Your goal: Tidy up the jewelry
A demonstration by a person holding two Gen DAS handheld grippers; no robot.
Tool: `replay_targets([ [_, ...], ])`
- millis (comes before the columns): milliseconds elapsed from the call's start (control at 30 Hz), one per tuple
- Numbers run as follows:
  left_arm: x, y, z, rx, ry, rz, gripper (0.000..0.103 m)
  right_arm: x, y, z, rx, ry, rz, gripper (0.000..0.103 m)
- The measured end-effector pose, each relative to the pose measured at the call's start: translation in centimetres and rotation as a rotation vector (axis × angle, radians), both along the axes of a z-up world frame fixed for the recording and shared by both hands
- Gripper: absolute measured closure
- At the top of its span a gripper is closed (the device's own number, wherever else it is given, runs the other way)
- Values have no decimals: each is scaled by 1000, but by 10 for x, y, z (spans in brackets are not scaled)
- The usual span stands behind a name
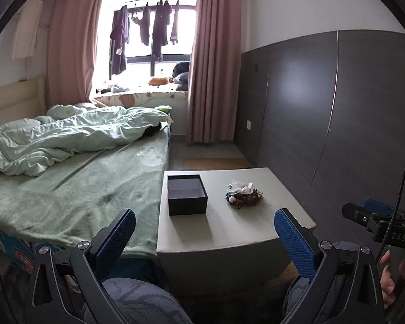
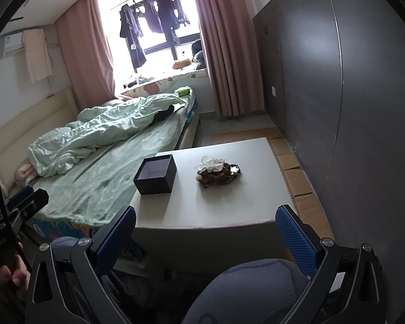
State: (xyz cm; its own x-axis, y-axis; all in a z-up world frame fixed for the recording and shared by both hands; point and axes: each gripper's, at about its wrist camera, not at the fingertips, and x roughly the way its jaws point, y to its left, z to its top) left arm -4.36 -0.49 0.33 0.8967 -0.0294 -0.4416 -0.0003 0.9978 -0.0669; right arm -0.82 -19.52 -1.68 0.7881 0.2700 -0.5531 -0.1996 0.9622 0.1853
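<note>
Both the left gripper [image 1: 205,222] and right gripper [image 2: 205,222] hang wide and empty, short of the surface [image 1: 229,232], ready to move the jewelry pile [image 1: 244,194] into the open box [image 1: 186,198].

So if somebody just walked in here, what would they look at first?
Probably the heap of jewelry in the middle of the small pale table, with the open, empty dark box to its left. Behind them, a rumpled green quilt lies on the bed, and dark clothes hang in the bright window.

Home bedroom — bed [image 1: 67,178], curtains [image 1: 213,62]
</note>
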Motion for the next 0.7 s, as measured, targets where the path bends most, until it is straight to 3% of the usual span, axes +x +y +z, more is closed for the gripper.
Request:
replay_targets([
  [300,7,5,-3,-39,-11,-32,0,-5,7,6,-21,-20,-17,0],
  [700,42,8,-15,-26,36,-44,0,14,3,-1,-26,-26,-56,0],
])
